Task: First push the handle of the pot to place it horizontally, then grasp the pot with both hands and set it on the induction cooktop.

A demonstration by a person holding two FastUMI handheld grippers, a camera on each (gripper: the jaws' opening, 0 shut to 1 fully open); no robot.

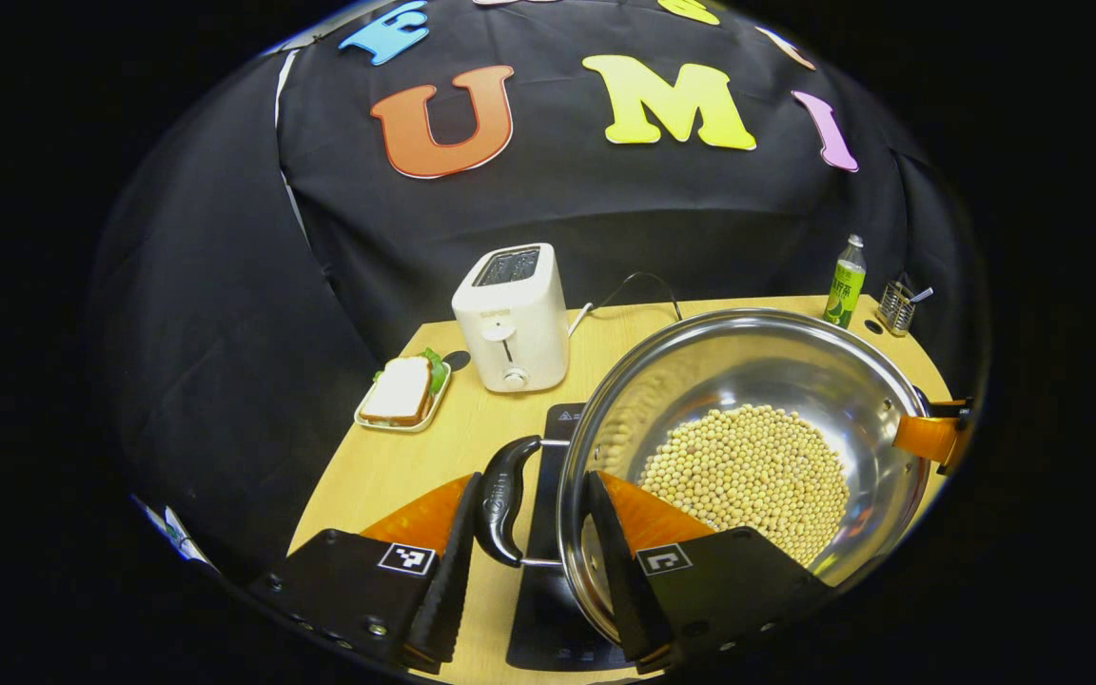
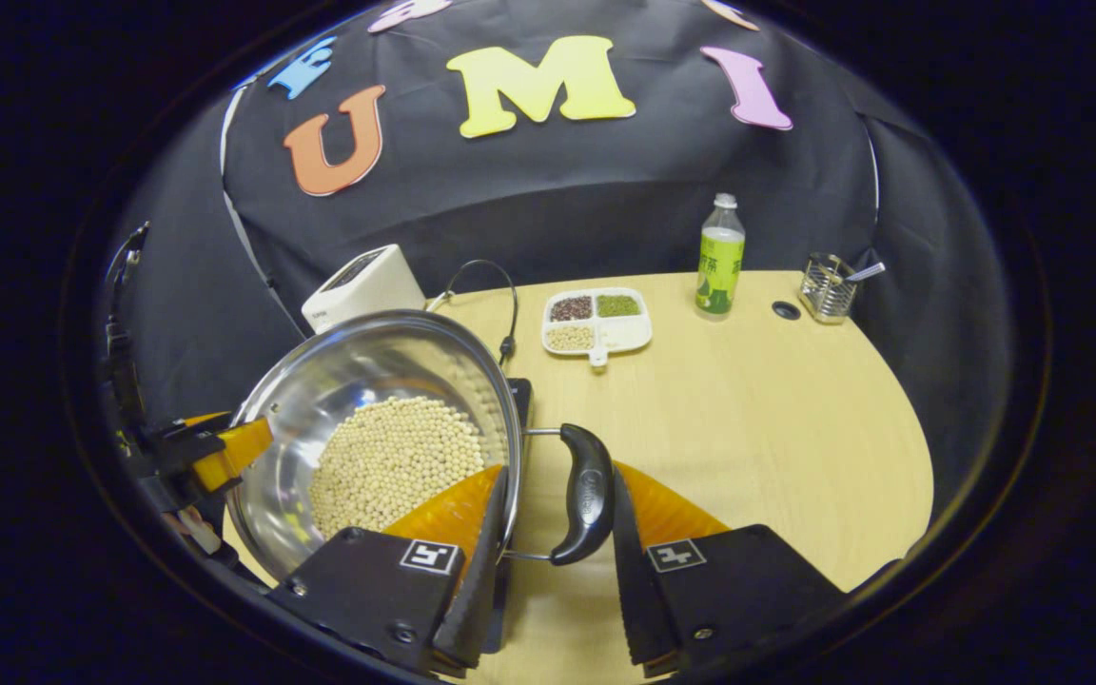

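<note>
The shiny steel pot [image 1: 748, 381] of pale beans sits over the black induction cooktop [image 1: 548, 571]. Each tool straddles a black side handle with its fingers apart: the left tool [image 1: 524, 561], the right tool [image 2: 556, 561].

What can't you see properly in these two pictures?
- Induction cooktop: left gripper view, mostly hidden under the pot and behind the fingers.
- Pot's underside: both views, so whether it rests on the cooktop cannot be told.
- Utensil holder: right gripper view, contents too small.
- Sandwich: left gripper view, filling mostly hidden by bread.
</note>
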